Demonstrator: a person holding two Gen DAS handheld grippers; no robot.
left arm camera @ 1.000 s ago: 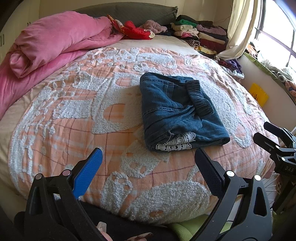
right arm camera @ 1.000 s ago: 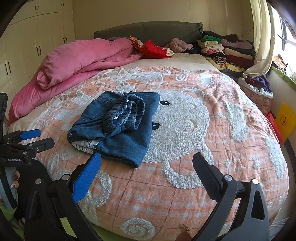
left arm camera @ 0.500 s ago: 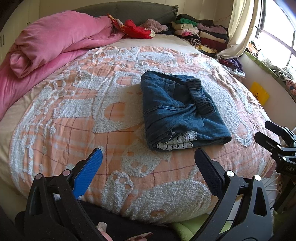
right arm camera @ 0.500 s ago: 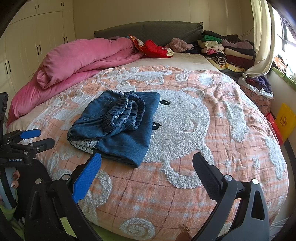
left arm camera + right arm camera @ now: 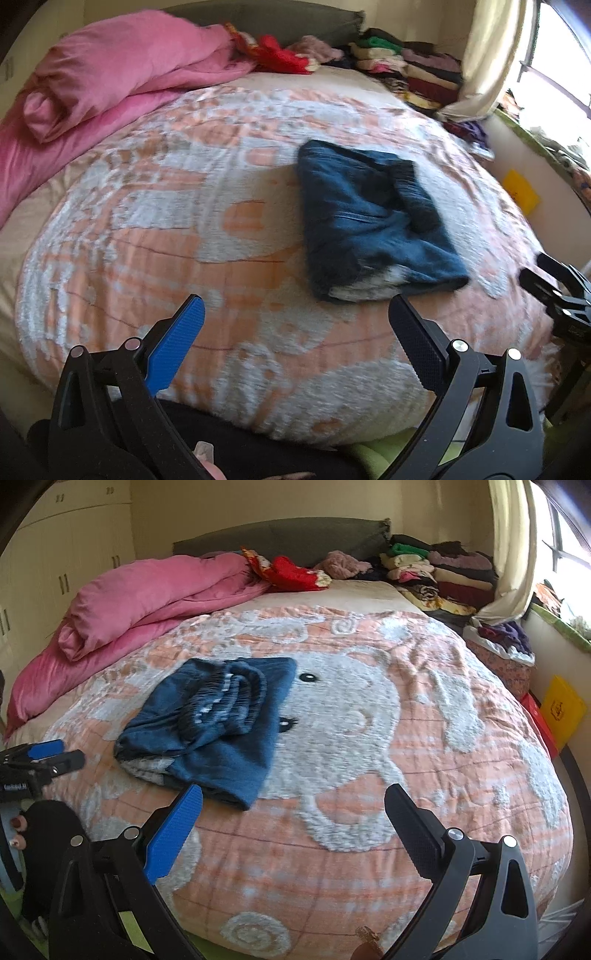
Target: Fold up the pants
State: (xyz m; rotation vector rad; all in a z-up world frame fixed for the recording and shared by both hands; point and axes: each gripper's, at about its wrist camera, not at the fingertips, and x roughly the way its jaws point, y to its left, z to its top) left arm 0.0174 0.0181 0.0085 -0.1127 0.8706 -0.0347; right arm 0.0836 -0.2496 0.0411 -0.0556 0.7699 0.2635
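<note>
Dark blue denim pants (image 5: 369, 221) lie folded in a compact stack on the peach and white bedspread (image 5: 184, 229), with a white lace hem showing at the near edge. They also show in the right wrist view (image 5: 218, 723). My left gripper (image 5: 295, 317) is open and empty, held off the near edge of the bed, short of the pants. My right gripper (image 5: 293, 808) is open and empty, to the right of the pants and apart from them. Each gripper shows in the other's view, the right (image 5: 554, 284) and the left (image 5: 40, 757).
A pink duvet (image 5: 147, 594) is bunched at the back left. Stacks of folded clothes (image 5: 436, 572) and a red garment (image 5: 291, 572) lie by the headboard. A curtain (image 5: 513, 554) and window are at right, a yellow box (image 5: 561, 709) on the floor, wardrobes (image 5: 55, 554) at left.
Both views have shifted slightly and are blurred by motion. The pants lie as before. Both grippers stay open and empty.
</note>
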